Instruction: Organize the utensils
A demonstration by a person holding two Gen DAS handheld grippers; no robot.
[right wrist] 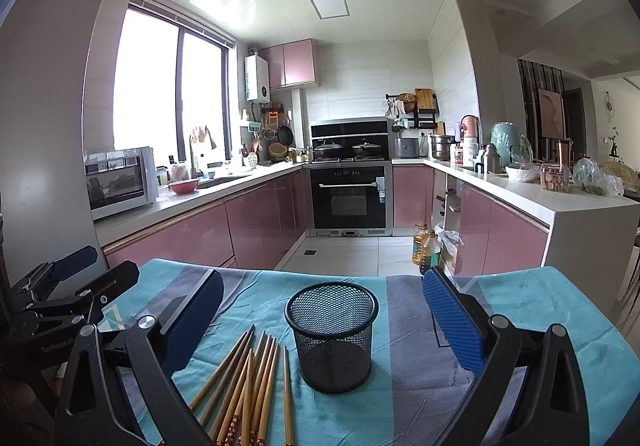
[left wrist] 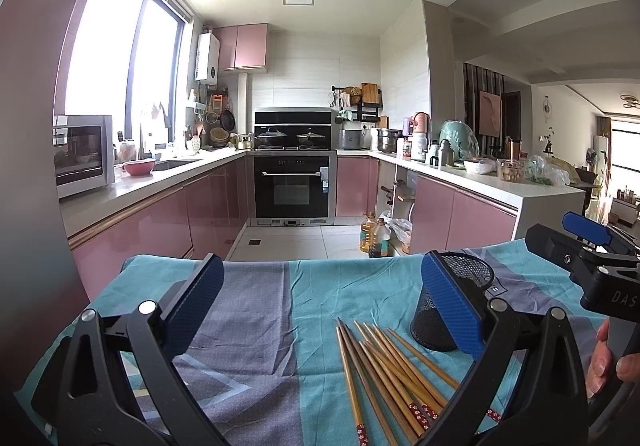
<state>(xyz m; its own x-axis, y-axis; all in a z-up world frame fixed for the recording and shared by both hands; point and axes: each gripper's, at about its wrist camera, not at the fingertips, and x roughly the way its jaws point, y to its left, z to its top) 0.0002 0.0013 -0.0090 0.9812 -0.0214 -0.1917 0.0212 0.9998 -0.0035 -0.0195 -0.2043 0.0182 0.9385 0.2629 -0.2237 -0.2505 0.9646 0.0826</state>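
The table [right wrist: 560, 310] is covered with a cloth [right wrist: 420, 326] in turquoise and grey stripes, with some wrinkles. On the cloth lies a loose bundle of wooden chopsticks [right wrist: 256, 386], fanned out, with red patterned ends toward the camera. Just beside them, to their right, a black mesh cup [right wrist: 332, 338] stands upright. It does not touch the chopsticks.

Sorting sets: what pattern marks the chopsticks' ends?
Red bands with white flowers on the wooden chopsticks, clearest in left wrist view.
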